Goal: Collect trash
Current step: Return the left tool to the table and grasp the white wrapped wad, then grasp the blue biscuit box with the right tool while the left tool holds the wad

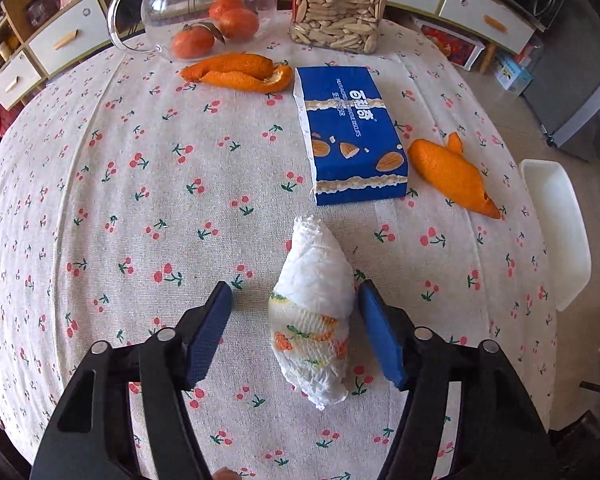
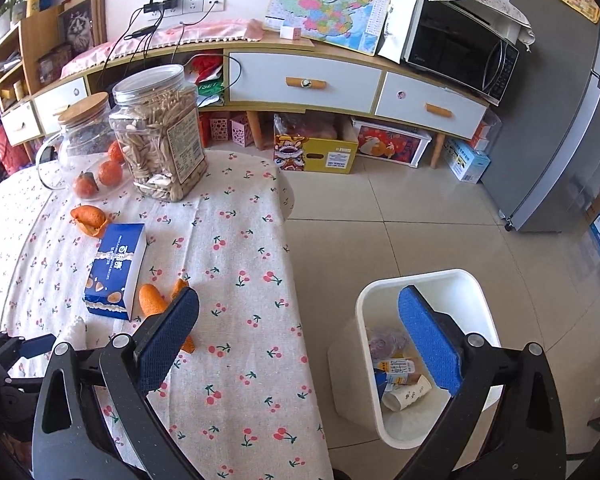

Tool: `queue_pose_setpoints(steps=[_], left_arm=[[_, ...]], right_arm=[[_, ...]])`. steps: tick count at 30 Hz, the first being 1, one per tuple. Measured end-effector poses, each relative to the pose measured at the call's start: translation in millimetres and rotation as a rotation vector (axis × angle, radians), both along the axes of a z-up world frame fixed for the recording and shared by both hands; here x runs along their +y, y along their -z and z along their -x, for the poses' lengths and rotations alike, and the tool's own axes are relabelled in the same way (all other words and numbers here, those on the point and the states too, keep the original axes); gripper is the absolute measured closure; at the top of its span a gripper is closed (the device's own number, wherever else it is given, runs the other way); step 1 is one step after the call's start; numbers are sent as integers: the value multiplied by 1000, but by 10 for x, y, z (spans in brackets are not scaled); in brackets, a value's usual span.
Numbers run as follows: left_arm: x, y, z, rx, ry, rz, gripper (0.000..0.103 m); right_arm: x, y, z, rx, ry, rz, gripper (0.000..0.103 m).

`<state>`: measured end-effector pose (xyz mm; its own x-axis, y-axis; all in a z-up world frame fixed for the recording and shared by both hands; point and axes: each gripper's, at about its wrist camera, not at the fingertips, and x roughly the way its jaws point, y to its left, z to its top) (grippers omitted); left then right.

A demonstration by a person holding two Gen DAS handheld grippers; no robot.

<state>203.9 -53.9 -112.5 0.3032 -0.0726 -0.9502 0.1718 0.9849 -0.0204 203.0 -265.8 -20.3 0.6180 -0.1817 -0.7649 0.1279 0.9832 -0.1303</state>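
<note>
A crumpled white paper napkin (image 1: 314, 312) with an orange print lies on the cherry-print tablecloth, between the fingers of my open left gripper (image 1: 296, 292); the right pad (image 1: 380, 336) is close to it, the left pad stands apart. A blue biscuit box (image 1: 350, 136) and two orange peels (image 1: 240, 72) (image 1: 452, 172) lie beyond. My right gripper (image 2: 300, 300) is open and empty, held over the table edge and the white trash bin (image 2: 380, 360) on the floor. The bin holds a paper cup (image 2: 406, 396) and a carton. The box (image 2: 116, 268) and a peel (image 2: 152, 300) show in the right wrist view.
A glass jug (image 1: 208, 4) with mandarins (image 1: 236, 20) around it and a jar of seeds (image 1: 338, 4) stand at the table's far side. The bin's rim (image 1: 556, 232) shows off the table's right edge. A cabinet (image 2: 304, 80), microwave and fridge (image 2: 560, 140) stand beyond.
</note>
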Motion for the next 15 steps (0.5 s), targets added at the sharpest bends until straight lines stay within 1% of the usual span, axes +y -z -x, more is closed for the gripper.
queue_pose_setpoints(steps=[2, 3, 6, 8, 11, 15], left_arm=[[4, -15, 48, -41, 26, -6, 55], [13, -27, 66, -52, 40, 7, 65], [76, -55, 76, -64, 41, 41, 66], [137, -123, 60, -81, 26, 63, 66], [261, -422, 45, -151, 6, 111, 66], [465, -1011, 89, -301, -17, 175, 66]], right_arm=[[67, 46, -46, 10, -9, 11, 7], [98, 69, -73, 15, -16, 16, 7], [208, 150, -132, 28, -38, 35, 7], [262, 191, -171, 38, -59, 21, 7], [332, 240, -220, 59, -98, -61, 7], [555, 337, -414, 126, -124, -165, 7]])
